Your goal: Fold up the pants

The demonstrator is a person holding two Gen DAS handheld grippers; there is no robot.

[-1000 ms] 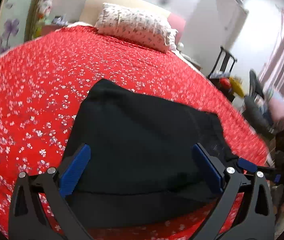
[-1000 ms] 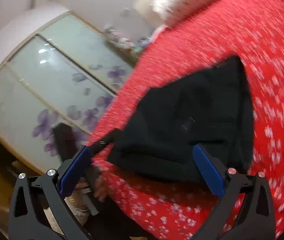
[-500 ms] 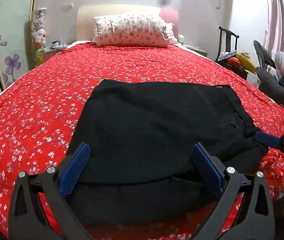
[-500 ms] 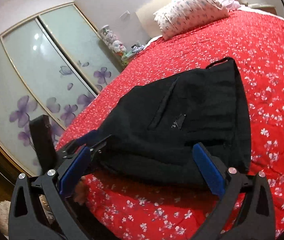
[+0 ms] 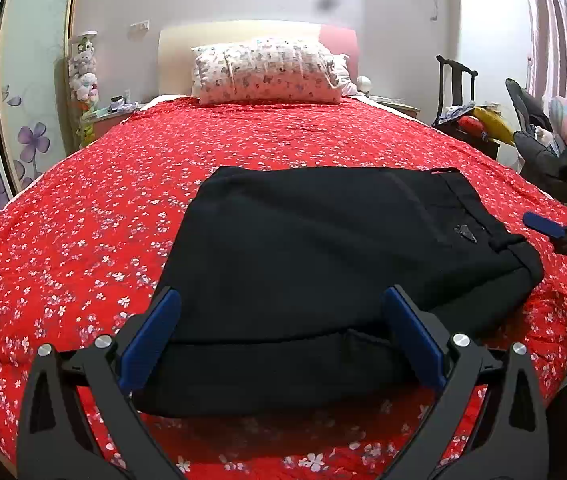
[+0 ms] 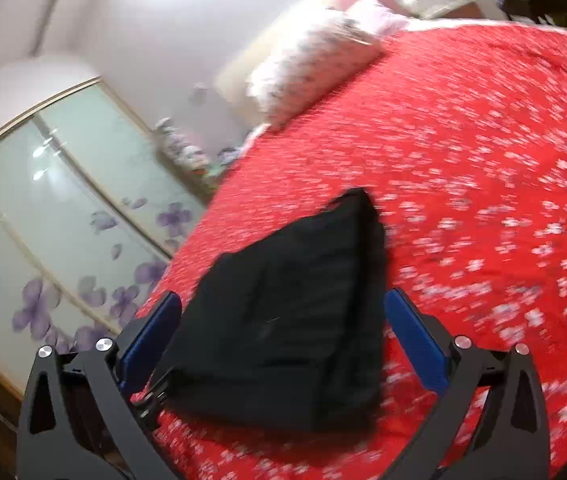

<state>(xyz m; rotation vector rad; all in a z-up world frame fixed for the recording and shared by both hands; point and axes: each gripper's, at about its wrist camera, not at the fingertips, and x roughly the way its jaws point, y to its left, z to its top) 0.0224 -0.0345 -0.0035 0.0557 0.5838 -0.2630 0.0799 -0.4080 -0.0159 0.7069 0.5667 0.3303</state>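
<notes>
Since a second ago both cameras have swung round: the left wrist view has levelled out and now looks squarely up the bed (image 5: 83, 216) toward the pillow (image 5: 267, 72), while the right wrist view, sharp half a second ago, is smeared with motion again, so that hand is on the move. Black pants (image 5: 323, 264) lie in a compact, already doubled stack on the red floral cover near the foot of the bed, waistband edge to the right with a small tag showing — they have kept their shape and place through all of this, which suggests the folding is largely done and the hands are backing off or lining up for one last fold. Left gripper (image 5: 283, 340) hovers low over the near edge of the stack, its blue-padded fingers spread wide to either side with nothing between them but the cloth lying below. Right gripper (image 6: 283, 340) is likewise released, jaws apart and empty, aimed across the pants (image 6: 295, 320) from the right-hand side; its blue tip shows at the far right of the left view, just off the waistband corner and not touching it.
</notes>
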